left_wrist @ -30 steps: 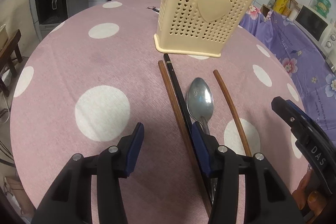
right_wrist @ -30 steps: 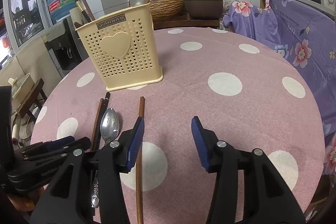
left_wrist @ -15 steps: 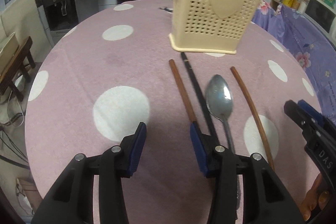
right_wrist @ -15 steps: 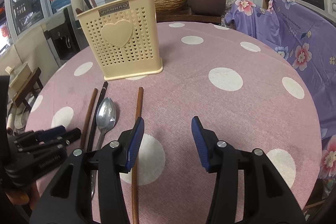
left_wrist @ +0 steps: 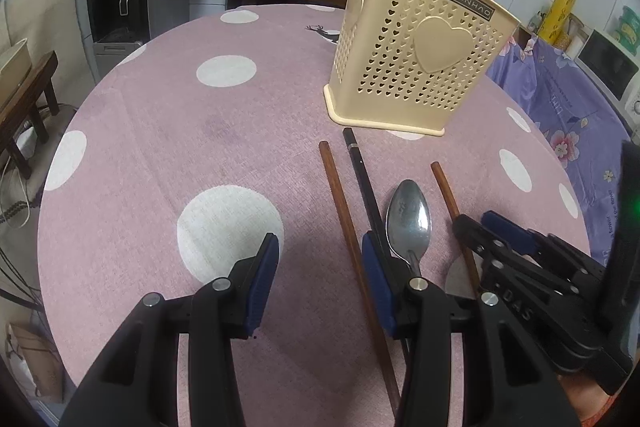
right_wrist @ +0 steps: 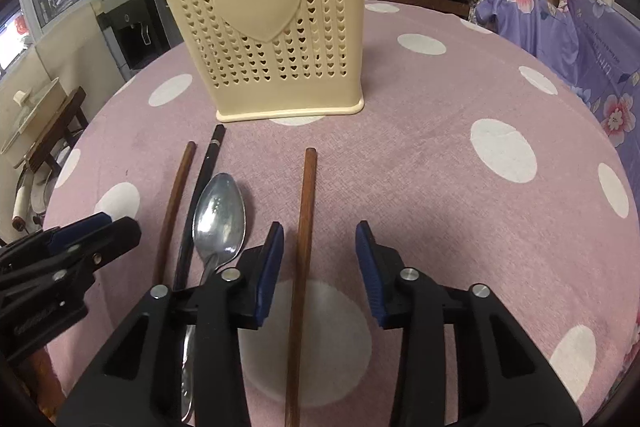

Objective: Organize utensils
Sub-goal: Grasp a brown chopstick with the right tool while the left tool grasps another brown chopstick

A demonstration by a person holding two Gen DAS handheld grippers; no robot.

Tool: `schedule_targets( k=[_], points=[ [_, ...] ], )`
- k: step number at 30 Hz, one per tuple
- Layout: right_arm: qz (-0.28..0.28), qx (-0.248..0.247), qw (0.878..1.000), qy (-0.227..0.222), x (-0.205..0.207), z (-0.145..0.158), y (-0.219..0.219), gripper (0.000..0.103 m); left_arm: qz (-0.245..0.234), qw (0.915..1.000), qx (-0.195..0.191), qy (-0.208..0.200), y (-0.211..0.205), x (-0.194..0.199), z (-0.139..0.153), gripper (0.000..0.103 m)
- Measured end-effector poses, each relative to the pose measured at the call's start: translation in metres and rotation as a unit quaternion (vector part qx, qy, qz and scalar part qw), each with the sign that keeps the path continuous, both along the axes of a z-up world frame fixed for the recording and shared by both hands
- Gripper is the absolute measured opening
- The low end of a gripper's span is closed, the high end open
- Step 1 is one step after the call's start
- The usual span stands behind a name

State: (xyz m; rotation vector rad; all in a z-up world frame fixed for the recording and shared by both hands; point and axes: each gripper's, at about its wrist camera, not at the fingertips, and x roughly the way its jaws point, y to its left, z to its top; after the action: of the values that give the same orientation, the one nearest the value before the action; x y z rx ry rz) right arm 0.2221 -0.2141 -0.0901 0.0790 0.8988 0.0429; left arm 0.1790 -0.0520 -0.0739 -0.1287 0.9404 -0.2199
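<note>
Left gripper (left_wrist: 316, 279) fingers (left_wrist: 262, 275) straddle brown chopstick (left_wrist: 352, 243) beside spoon (left_wrist: 408, 219).

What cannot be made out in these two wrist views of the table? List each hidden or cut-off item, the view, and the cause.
- Spoon handle: right wrist view, hidden under the right gripper, whose jaws are closing around a brown chopstick.
- Black chopstick near end: left wrist view, behind a left gripper finger.
- Utensil holder contents: both views, walls screen them; only tips show.

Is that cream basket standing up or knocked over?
Upright: the cream basket stands on its flat base on the table, with utensil handles sticking out the top.
</note>
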Motion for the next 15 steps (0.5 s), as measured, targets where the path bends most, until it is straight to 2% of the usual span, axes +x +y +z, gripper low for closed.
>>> schedule_targets(
  k=[8, 11, 13, 15],
  points=[
    [0.003, -0.039, 0.999, 0.002, 0.019, -0.004, 0.013, 0.021, 0.002, 1.0, 0.005, 0.003, -0.005, 0.016, -0.003, 0.042],
    [0.003, -0.043, 0.999, 0.006, 0.028, -0.003, 0.013, 0.013, 0.0, 1.0, 0.008, 0.006, -0.01, 0.025, -0.003, 0.039],
    [0.002, -0.044, 0.999, 0.007, 0.032, -0.003, 0.012, 0.009, -0.004, 0.9999, 0.008, 0.012, -0.014, 0.03, -0.005, 0.033],
    [-0.001, -0.036, 0.999, 0.005, 0.033, -0.003, 0.009, 0.009, -0.004, 0.9998, 0.017, 0.012, -0.019, 0.034, -0.007, 0.031]
  ],
)
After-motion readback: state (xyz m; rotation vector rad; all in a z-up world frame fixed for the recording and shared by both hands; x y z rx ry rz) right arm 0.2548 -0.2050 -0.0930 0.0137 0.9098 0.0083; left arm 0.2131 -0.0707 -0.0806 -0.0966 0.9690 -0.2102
